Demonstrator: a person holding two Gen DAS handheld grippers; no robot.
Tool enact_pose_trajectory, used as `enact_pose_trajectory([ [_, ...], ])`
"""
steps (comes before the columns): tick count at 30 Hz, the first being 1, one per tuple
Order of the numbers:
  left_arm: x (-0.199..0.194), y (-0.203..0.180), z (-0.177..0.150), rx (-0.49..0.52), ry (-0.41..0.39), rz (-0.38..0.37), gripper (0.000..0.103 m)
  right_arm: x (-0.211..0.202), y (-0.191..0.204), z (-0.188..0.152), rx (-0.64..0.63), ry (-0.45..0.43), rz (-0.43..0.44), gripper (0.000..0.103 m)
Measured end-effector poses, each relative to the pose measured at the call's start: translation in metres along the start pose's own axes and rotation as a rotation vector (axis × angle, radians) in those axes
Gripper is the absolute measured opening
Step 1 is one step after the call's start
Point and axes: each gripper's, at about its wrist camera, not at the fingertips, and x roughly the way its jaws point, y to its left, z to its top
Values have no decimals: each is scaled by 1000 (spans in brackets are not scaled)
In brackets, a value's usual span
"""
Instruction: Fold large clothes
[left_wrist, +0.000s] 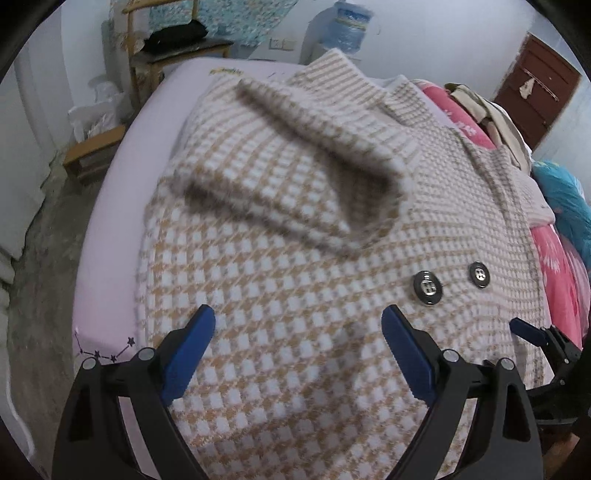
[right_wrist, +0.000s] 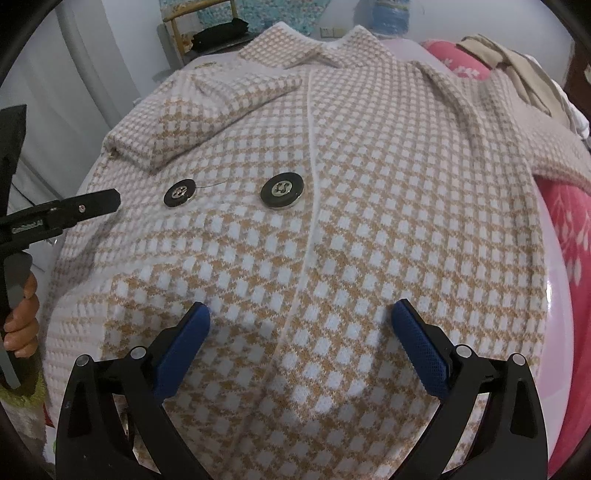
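Coat (left_wrist: 295, 258) flat under both gaping, empty tongs, left (left_wrist: 299, 325) and right (right_wrist: 301, 317).

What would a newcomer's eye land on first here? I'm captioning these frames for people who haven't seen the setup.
A checked tan-and-white coat fills both views, spread over a pale bed. Two black buttons sit near its middle, one sleeve folded across. Both open grippers, left gripper and right gripper, hover above it.

Fuzzy knit coat (right_wrist: 332, 221), glossy buttons (right_wrist: 282, 189)
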Motion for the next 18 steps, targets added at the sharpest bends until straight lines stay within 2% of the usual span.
enact_pose_trajectory([
  [11,-1,4,-3,-4,-21,-23,90,1,-1,5,-7,30,2,95],
  [18,-4,10,-2,-19,-40,-52,90,-1,-9,18,-31,105,44,95],
])
